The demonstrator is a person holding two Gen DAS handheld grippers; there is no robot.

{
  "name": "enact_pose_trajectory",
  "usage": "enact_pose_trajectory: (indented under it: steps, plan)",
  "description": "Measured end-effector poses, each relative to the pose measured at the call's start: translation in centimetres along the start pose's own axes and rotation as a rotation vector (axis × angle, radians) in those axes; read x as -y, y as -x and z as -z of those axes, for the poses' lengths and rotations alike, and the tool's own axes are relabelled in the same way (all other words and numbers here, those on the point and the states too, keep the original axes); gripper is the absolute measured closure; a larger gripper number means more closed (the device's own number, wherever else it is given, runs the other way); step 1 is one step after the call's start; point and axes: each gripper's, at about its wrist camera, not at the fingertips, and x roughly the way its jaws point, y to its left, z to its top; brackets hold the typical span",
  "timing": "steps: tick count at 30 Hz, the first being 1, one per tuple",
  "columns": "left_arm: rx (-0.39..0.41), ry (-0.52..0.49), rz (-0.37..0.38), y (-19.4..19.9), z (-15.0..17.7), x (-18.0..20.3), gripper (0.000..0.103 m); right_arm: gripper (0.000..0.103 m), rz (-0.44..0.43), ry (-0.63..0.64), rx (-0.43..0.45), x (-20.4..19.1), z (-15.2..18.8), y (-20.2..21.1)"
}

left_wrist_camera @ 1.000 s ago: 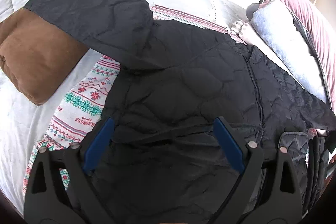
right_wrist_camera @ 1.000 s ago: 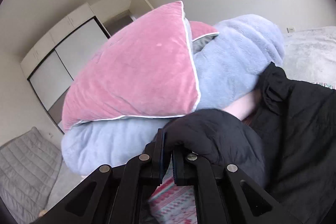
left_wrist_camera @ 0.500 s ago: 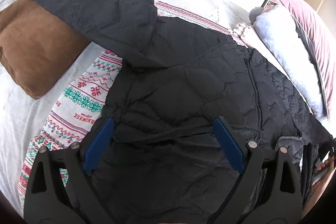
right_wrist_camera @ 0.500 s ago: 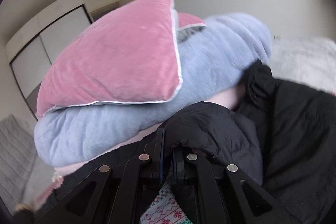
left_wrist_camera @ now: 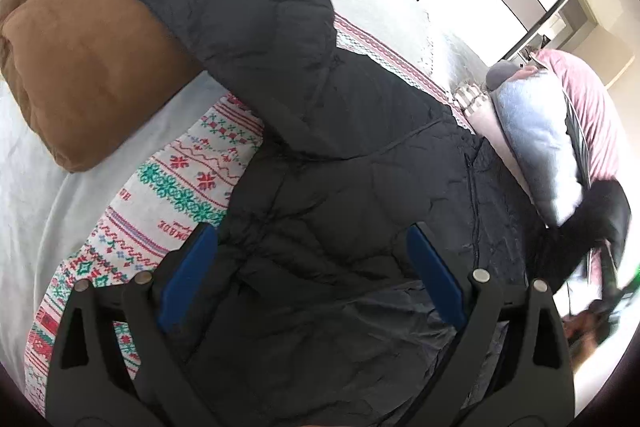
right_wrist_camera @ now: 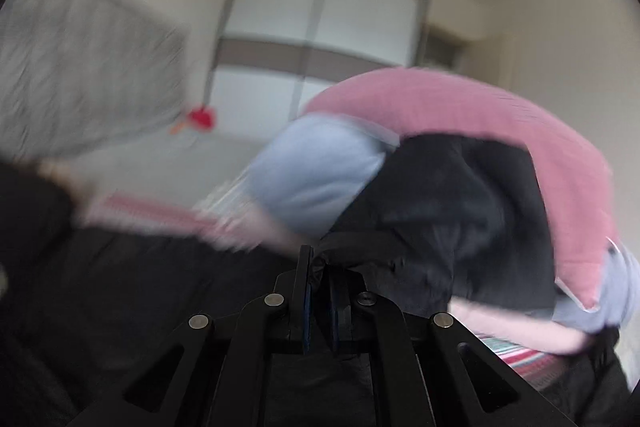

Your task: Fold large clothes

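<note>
Black puffy quilted jacket point(left_wrist_camera: 340, 155) fabric sits pinched in the right gripper point(right_wrist_camera: 320, 291); the left gripper point(left_wrist_camera: 312, 267) hangs open above it. Blurry, but the sleeve may slip out.

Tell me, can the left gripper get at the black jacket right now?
Probably yes. The left gripper has its jaws open right over the black jacket, which lies spread on the bed with nothing between them.
</note>
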Motion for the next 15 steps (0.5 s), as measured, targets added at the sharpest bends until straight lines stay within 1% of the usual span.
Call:
enact_pose_trajectory:
  steps: [1, 2, 3, 4, 5, 6, 7, 9, 10, 11, 12, 13, 14, 15]
  plan:
    - [-0.002, 0.01, 0.0, 0.0, -0.1, -0.3, 0.008, 0.097, 0.014, 0.08, -0.033, -3.1, 0.8, -1.1]
    - [-0.003, 0.021, 0.0, 0.1, -0.2, -0.6, 0.008, 0.097, 0.016, 0.138, -0.058, -5.1, 1.6, -1.9]
    - [-0.006, 0.03, 0.002, 0.1, -0.2, -0.8, 0.008, 0.097, 0.014, 0.215, -0.109, -7.8, 2.9, -3.3]
    - [-0.008, 0.036, 0.004, 0.1, -0.3, -1.0, 0.008, 0.097, 0.011, 0.247, -0.151, -9.2, 3.8, -4.2]
    - [-0.01, 0.04, 0.005, 0.1, -0.3, -1.1, 0.008, 0.096, 0.0, 0.262, -0.197, -10.2, 4.6, -5.1]
    - [-0.012, 0.044, 0.005, 0.1, -0.3, -1.2, 0.008, 0.096, -0.031, 0.272, -0.256, -11.0, 5.6, -6.0]
    - [-0.015, 0.047, 0.007, 0.1, -0.4, -1.2, 0.008, 0.095, -0.052, 0.275, -0.283, -11.2, 6.2, -6.3]
    - [-0.022, 0.05, 0.013, 0.1, -0.5, -1.2, 0.008, 0.09, -0.083, 0.301, -0.298, -11.5, 6.9, -6.0]
    - [-0.023, 0.049, 0.02, 0.1, -0.5, -1.0, 0.008, 0.086, -0.088, 0.315, -0.291, -11.5, 7.0, -5.6]
    - [-0.023, 0.045, 0.021, 0.1, -0.4, -0.9, 0.008, 0.074, -0.097, 0.309, -0.287, -11.4, 6.8, -5.2]
    - [-0.022, 0.038, 0.017, 0.0, -0.4, -0.7, 0.008, 0.065, -0.123, 0.274, -0.286, -10.8, 6.4, -4.9]
    - [-0.022, 0.033, 0.013, 0.0, -0.4, -0.6, 0.008, 0.048, -0.144, 0.241, -0.282, -10.3, 6.2, -4.7]
    - [-0.022, 0.027, 0.008, -0.1, -0.4, -0.5, 0.008, 0.042, -0.161, 0.201, -0.274, -9.6, 5.9, -4.5]
    - [-0.024, 0.024, 0.006, -0.2, -0.3, -0.4, 0.008, 0.041, -0.174, 0.146, -0.271, -8.8, 5.4, -4.5]
